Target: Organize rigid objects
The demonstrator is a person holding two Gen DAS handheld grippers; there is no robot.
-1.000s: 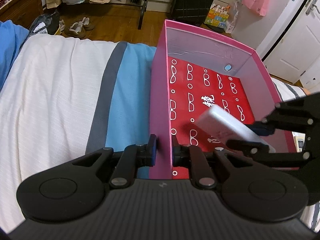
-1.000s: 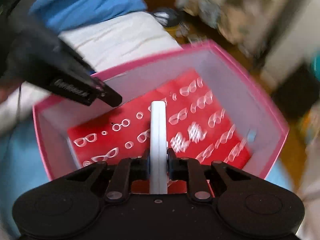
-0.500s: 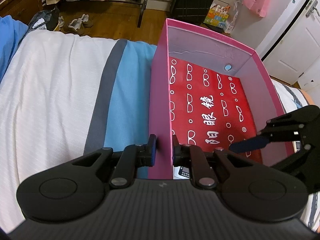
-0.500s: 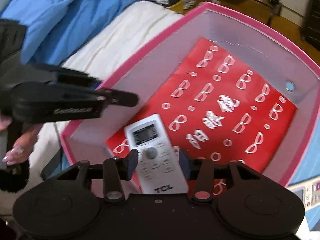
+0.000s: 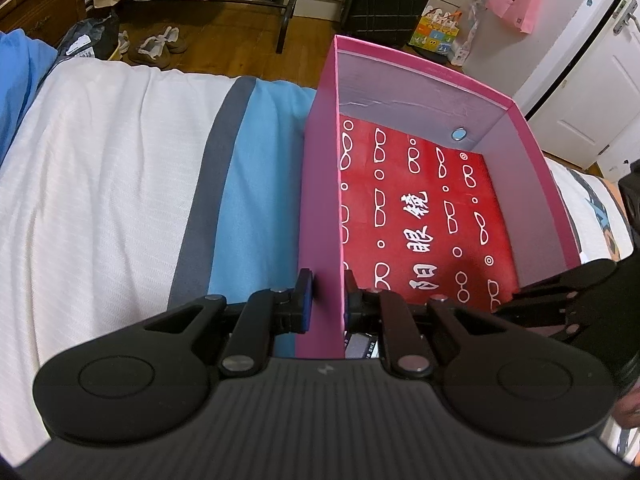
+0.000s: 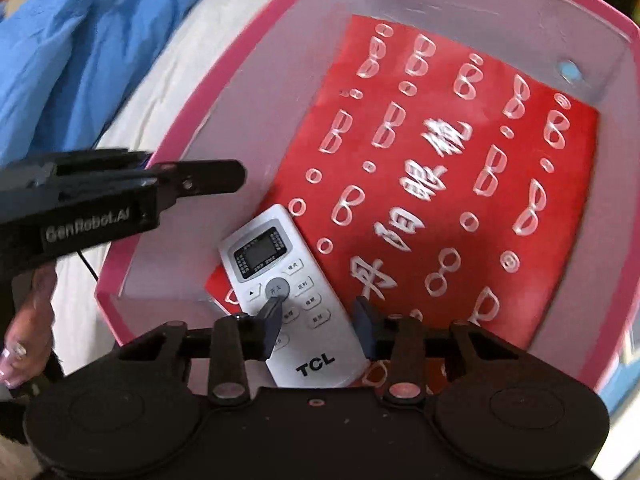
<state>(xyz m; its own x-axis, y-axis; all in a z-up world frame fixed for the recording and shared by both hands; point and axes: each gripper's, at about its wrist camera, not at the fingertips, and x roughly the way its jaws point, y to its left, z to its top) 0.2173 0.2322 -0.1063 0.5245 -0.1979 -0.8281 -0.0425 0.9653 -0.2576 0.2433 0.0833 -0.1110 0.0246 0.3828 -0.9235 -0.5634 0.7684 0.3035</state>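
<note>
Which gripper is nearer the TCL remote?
Right. The right gripper is open, straddling the TCL remote in the pink box; the left gripper clamps the box wall beside it.

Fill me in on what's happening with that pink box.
A person is tidying with two handheld grippers. The left gripper is shut on the pink box wall. The right gripper has just released a white remote, which lies in the box's near corner; the jaws have been closing partway, not gripping.
</note>
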